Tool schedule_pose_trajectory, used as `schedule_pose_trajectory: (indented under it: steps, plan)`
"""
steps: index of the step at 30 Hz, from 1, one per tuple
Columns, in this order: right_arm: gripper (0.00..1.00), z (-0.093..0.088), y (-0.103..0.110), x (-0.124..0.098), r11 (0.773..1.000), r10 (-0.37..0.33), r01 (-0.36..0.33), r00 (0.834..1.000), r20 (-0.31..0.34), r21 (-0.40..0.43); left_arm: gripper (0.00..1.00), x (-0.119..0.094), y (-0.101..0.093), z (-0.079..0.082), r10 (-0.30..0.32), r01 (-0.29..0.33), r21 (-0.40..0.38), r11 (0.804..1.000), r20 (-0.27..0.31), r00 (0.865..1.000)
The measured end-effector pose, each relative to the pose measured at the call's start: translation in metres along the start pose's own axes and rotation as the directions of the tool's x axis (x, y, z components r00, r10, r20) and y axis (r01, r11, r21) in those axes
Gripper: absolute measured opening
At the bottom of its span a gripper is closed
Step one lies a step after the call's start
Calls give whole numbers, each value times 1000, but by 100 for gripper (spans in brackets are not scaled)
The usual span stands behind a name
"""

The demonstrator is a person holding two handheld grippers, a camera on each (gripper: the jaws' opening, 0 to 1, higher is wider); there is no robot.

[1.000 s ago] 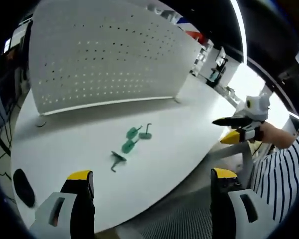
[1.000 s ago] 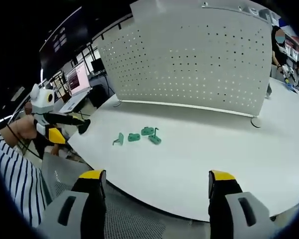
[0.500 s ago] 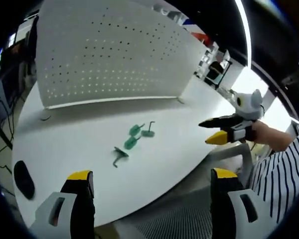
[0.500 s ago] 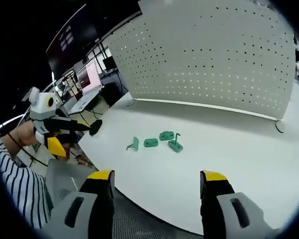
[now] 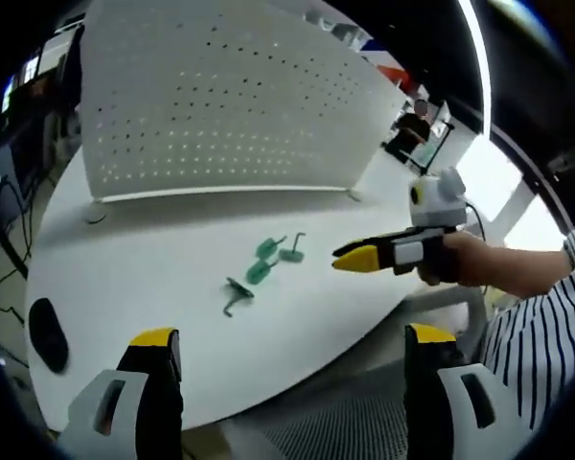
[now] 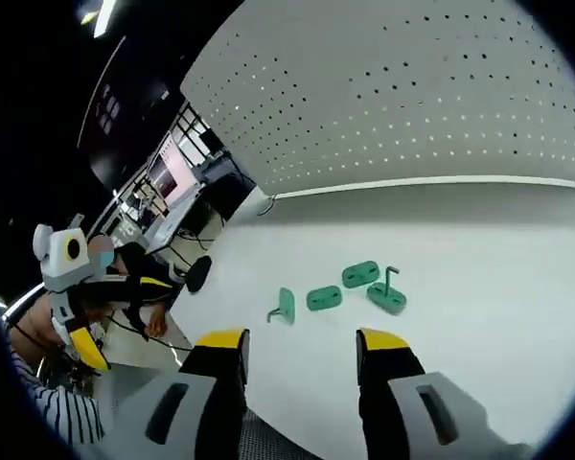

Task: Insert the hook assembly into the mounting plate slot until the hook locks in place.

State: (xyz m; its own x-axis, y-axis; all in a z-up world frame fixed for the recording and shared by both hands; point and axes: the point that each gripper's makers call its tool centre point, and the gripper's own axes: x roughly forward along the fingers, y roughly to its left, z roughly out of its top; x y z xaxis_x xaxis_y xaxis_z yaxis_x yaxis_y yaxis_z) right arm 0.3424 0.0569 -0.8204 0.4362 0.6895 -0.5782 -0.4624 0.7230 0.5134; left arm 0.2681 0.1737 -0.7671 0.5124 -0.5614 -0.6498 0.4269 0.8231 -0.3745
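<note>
Several small green plastic parts lie in a loose cluster on the white table. One green part with an upright dark hook lies at the cluster's right. Another hook part lies at the near left end, and two flat green plates rest between them. My right gripper hovers just short of the cluster, jaws partly narrowed and holding nothing. It enters the left gripper view from the right. My left gripper stays wide open off the table's front edge.
A tall white perforated panel stands on feet across the back of the table. A black oval object lies near the table's left edge. A person's striped sleeve is at the right. Desks and monitors stand beyond the table.
The right gripper has moved forward over the table toward the green parts, and its jaws have drawn closer together. The left gripper has stayed open at the table's front edge.
</note>
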Motion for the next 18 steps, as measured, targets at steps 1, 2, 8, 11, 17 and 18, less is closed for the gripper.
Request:
schedule_pose_trajectory:
  steps: [1, 2, 8, 11, 17, 18]
  plan:
    - [41, 0, 1, 3, 1000, 3, -3, 1000, -3, 4, 99, 0, 0, -1, 0, 0, -1, 1000, -2, 1000]
    - [41, 0, 2, 8, 1000, 6, -6, 1000, -8, 10, 99, 0, 2, -3, 2, -2, -4, 1000, -7, 1000]
    - [36, 0, 3, 28, 999, 1, 0, 1000, -31, 33, 98, -1, 4, -7, 8, -8, -19, 1000, -16, 1000]
    - [34, 0, 1, 36, 994, 0, 4, 999, -33, 110, 98, -1, 5, -7, 9, -10, -23, 1000, -15, 1000]
    - [31, 1, -4, 50, 977, -11, 16, 1000, -27, 212, 98, -3, 8, -8, 14, -14, -32, 999, -14, 1000]
    - [31, 0, -5, 51, 975, -13, 20, 999, -31, 221, 98, -3, 9, -8, 16, -16, -35, 999, -15, 1000]
